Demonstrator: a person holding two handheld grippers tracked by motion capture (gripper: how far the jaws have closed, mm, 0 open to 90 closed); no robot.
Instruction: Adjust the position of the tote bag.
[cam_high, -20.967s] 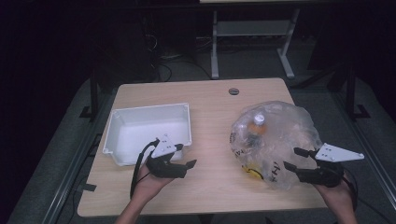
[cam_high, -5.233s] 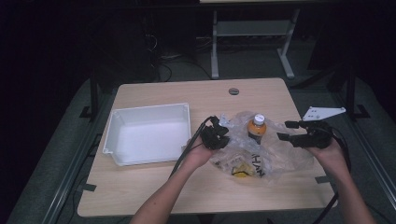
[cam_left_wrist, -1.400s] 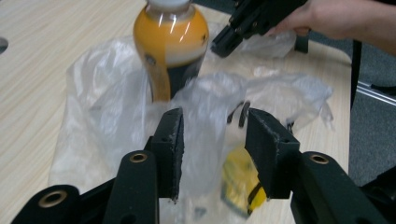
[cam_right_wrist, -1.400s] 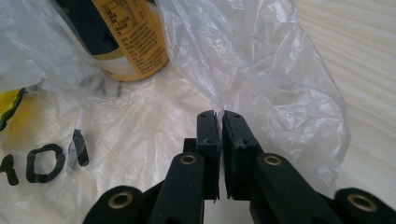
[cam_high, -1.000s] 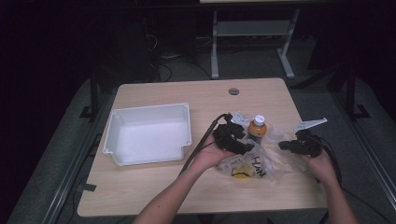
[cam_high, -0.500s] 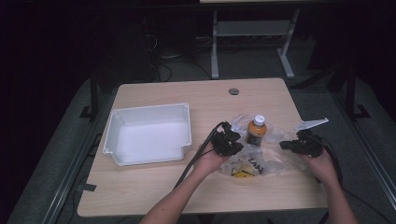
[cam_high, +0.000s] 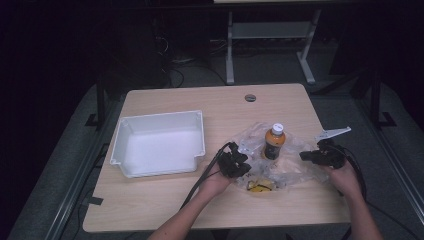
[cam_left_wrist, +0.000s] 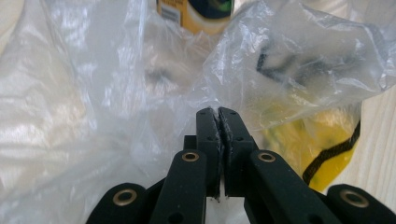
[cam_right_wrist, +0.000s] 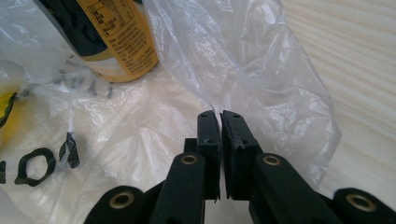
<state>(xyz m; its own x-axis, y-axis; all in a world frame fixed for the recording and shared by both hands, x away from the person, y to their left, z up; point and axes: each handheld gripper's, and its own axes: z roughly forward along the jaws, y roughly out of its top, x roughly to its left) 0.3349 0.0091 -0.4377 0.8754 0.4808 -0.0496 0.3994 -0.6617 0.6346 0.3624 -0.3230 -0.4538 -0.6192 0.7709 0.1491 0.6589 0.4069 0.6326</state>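
Plastic bag (cam_high: 280, 167) pinched on both sides: left gripper (cam_left_wrist: 218, 122) and right gripper (cam_right_wrist: 219, 122) clamped on film. Bottle (cam_high: 273, 142) exposed; bag is probably to be peeled away next.

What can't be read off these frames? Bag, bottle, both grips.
- Bottle: label text too small in the high view; top cut off by the frame edge in both gripper views.
- Yellow item: what it is stays unclear, blurred behind crumpled plastic bag.
- Left hand-held gripper, right hand-held gripper: jaws shut on bag film; how much film lies between the pads is hidden by the jaws themselves.
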